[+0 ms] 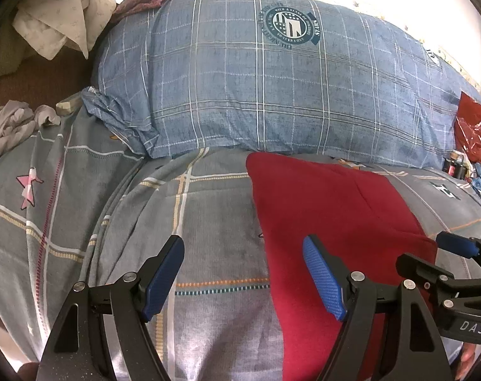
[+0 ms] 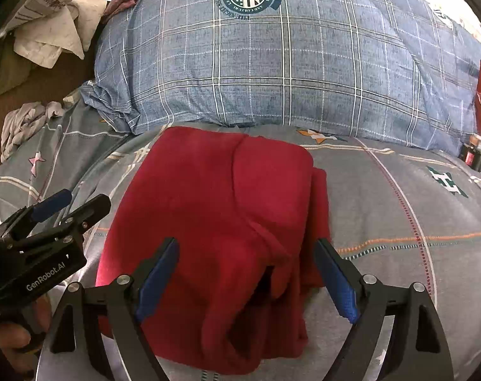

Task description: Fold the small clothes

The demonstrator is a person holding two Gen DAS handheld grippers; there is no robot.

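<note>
a folded red fleece garment (image 2: 221, 222) lay on the grey plaid bedsheet (image 2: 399, 209); the left gripper (image 1: 243, 273) and right gripper (image 2: 247, 279) hovered with jaws apart, gripping nothing.

garment (image 2: 221, 222) on bedsheet (image 2: 399, 197) | pillow (image 2: 272, 73) behind garment

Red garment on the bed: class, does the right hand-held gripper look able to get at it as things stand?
Probably yes. The right hand-held gripper is open just over the red garment, with nothing between them; the left hand-held gripper stays off to the side.
</note>
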